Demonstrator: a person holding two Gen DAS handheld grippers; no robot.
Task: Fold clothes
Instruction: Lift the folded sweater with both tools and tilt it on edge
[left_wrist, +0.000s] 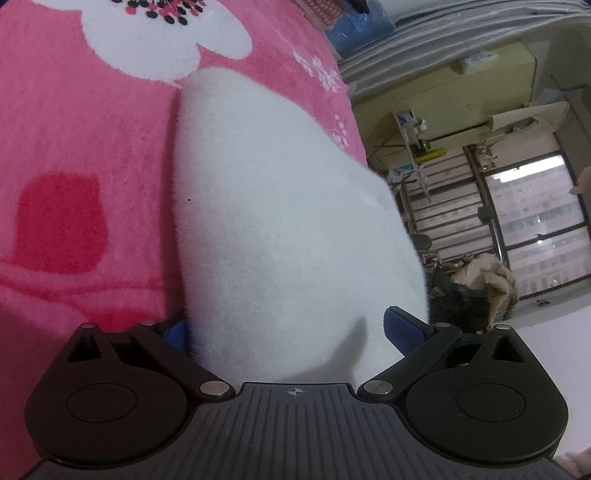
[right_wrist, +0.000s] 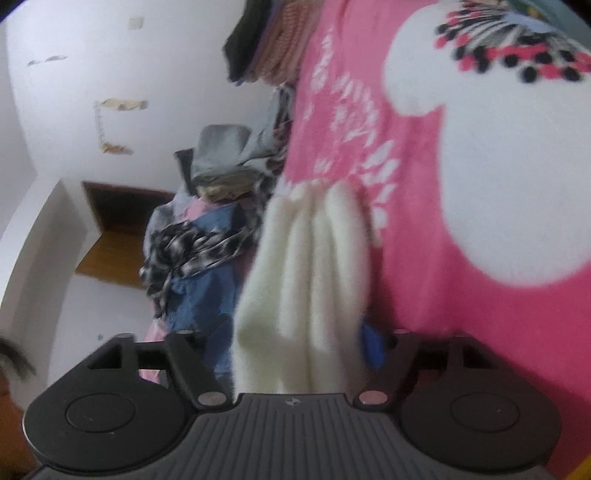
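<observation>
Left tongs: spread wide, a fluffy white garment bulging between the blue pads; whether they press on it cannot be told. Right tongs: spread wide, with a folded, ribbed part of the same white garment lying between them; only one blue pad shows, just beside the fabric. The garment lies on a pink blanket with large white flowers, at the blanket's edge. Beyond that edge: a pile of clothes in the right wrist view and a window in the left.
</observation>
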